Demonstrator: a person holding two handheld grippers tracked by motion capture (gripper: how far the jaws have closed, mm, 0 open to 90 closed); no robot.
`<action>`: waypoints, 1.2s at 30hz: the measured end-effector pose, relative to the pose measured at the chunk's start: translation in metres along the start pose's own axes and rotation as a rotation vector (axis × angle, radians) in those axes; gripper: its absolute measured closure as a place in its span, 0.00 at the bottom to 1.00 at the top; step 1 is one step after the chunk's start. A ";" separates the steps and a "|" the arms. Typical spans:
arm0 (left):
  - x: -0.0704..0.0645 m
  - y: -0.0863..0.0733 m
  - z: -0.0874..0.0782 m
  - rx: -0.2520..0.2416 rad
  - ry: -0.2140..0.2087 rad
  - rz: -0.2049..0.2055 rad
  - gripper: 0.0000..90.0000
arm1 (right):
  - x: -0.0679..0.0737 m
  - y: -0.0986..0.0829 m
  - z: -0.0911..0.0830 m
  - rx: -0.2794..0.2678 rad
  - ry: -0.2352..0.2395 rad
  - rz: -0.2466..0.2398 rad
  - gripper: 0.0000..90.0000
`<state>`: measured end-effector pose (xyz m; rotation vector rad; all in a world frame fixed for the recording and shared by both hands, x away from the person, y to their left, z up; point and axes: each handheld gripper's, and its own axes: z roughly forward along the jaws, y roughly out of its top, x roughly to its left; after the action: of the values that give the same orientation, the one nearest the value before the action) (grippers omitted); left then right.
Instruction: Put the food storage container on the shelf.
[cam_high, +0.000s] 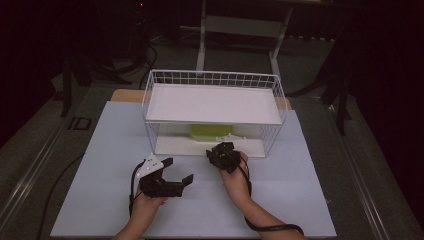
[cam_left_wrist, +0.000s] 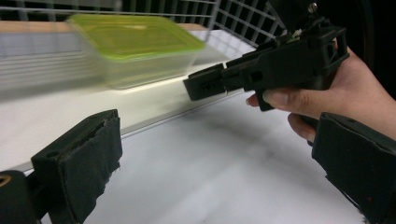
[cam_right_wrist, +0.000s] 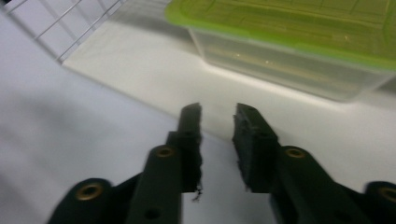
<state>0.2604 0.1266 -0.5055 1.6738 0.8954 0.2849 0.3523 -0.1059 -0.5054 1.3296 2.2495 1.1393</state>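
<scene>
So nearest the camera in the high view, the left gripper (cam_high: 178, 170) sits out on the white table (cam_high: 100, 200), well in front of the wire rack (cam_high: 212, 112), with its jaws spread wide and nothing between them. In the left gripper view those two padded jaws stand far apart over bare tabletop.

A bit further in, the right gripper (cam_high: 220, 150) is right at the rack's open front edge, held in the person's right hand (cam_high: 235, 177). Its jaws are nearly closed, just a narrow gap left, gripping nothing, tips hovering at the lip of the rack's bottom shelf.

Past that, the green-lidded clear plastic container (cam_high: 211, 132) sits on the bottom shelf inside the rack, under the white upper shelf (cam_high: 210, 102), just beyond the right gripper's tips and not touched.
</scene>
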 end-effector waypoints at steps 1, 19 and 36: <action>-0.001 0.000 0.000 -0.004 -0.004 0.011 0.03 | 0.001 -0.003 -0.005 -0.005 0.009 -0.008 0.65; -0.009 0.010 0.004 0.020 -0.070 0.082 0.03 | -0.021 -0.014 -0.062 -0.087 0.159 -0.034 0.18; -0.001 0.009 -0.033 0.045 -0.106 0.126 0.03 | -0.038 -0.033 -0.096 -0.115 0.195 -0.085 0.18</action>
<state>0.2436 0.1494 -0.4869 1.7735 0.7235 0.2608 0.2958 -0.1933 -0.4736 1.1118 2.3088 1.3979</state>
